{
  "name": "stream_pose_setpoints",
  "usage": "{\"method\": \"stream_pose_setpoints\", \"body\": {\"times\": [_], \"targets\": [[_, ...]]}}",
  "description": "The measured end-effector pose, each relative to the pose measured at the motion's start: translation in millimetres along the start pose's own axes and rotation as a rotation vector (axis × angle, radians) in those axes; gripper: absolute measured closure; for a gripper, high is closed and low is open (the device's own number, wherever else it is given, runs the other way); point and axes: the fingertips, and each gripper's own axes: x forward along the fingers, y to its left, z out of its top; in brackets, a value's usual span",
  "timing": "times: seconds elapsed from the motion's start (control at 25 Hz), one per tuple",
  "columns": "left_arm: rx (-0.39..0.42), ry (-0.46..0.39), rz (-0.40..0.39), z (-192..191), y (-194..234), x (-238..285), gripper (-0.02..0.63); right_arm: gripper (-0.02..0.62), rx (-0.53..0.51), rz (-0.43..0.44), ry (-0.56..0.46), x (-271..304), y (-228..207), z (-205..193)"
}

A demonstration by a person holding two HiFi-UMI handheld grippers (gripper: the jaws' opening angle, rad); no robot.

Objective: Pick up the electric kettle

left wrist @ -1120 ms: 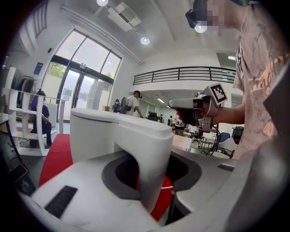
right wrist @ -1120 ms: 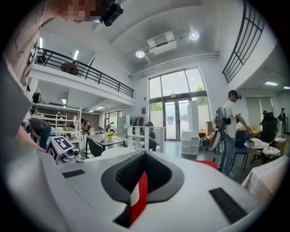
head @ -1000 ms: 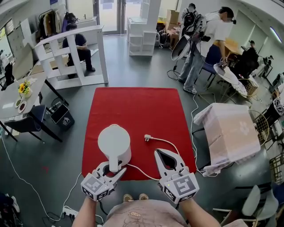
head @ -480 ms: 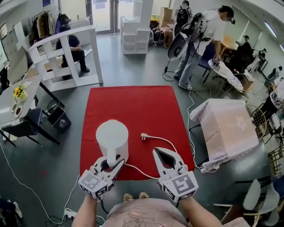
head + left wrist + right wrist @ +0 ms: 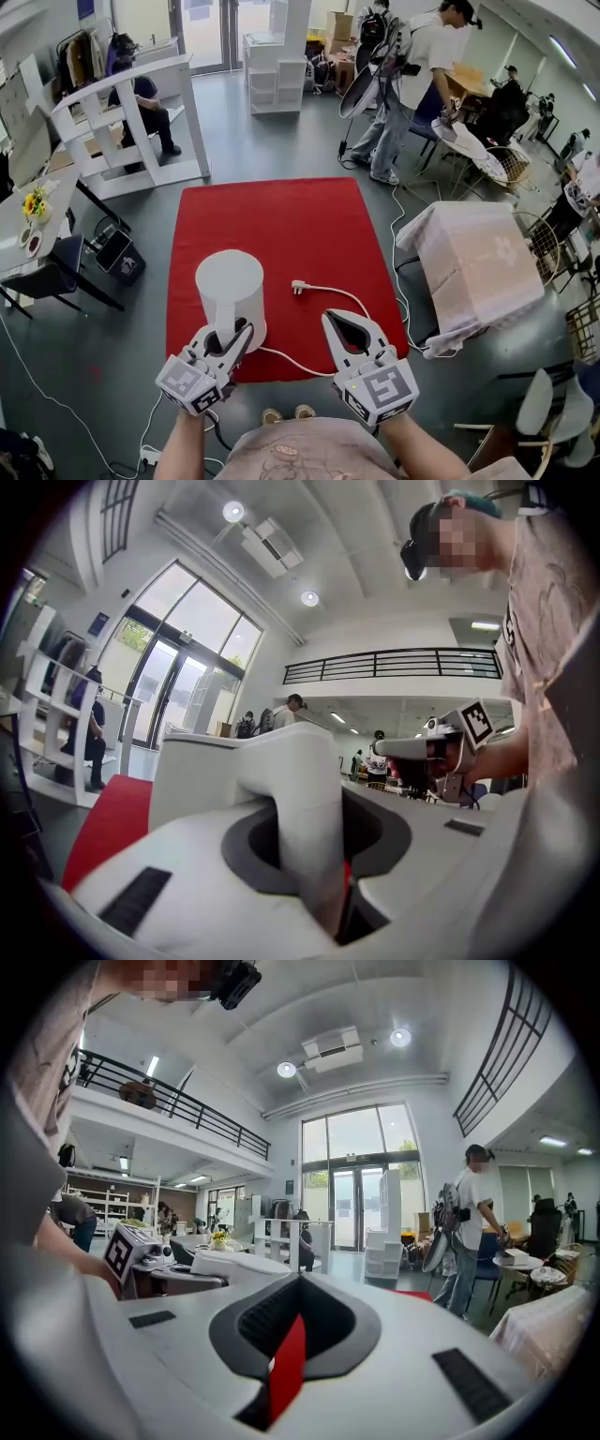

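Head view: white electric kettle (image 5: 228,284) is standing upright on the near left part of the red rug (image 5: 281,220), handle (image 5: 226,319) facing the person. Left claw (image 5: 228,335) is sitting on that handle, so the kettle body is lying straight ahead of it. Right claw (image 5: 337,323) is hanging beside it, apart from the kettle, with the power cord (image 5: 328,294) running between them. Can't tell from here whether the base is clear of the rug. Left gripper view: handle (image 5: 305,799) is running upright through the jaw gap, jaws are closing on it and both sides are already pressing, part-open width. The long axis is crossing the jaws squarely, so I'm reading the grip as fine for a straight lift. Right gripper view: the jaws are sitting together with nothing between them; the kettle top (image 5: 230,1265) is showing off to its left. The left hand is doing this job.
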Motion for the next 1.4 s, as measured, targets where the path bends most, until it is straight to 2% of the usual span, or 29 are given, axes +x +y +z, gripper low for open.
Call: {"method": "stream_pose_setpoints", "body": {"times": [0.16, 0.36, 0.72, 1.04, 1.4], "targets": [[0.015, 0.000, 0.005, 11.4, -1.7, -4.9, 0.520, 0.591, 0.004, 0.005, 0.003, -0.3, 1.0, -1.4], [0.032, -0.043, 0.024, 40.9, -4.7, -12.0, 0.520, 0.591, 0.005, 0.024, -0.002, 0.6, 3.2, -1.7], [0.032, -0.102, 0.083, 91.1, -35.8, -25.1, 0.521, 0.591, 0.008, 0.085, -0.016, -15.6, -4.7, 0.1], [0.049, -0.112, 0.188, 104.1, -73.2, -48.5, 0.522, 0.591, 0.003, 0.166, -0.036, -41.5, -1.2, 3.7], [0.043, -0.131, 0.215, 107.0, -108.3, -85.3, 0.522, 0.591, -0.019, 0.192, -0.061, -65.8, 21.1, 6.1]]}}
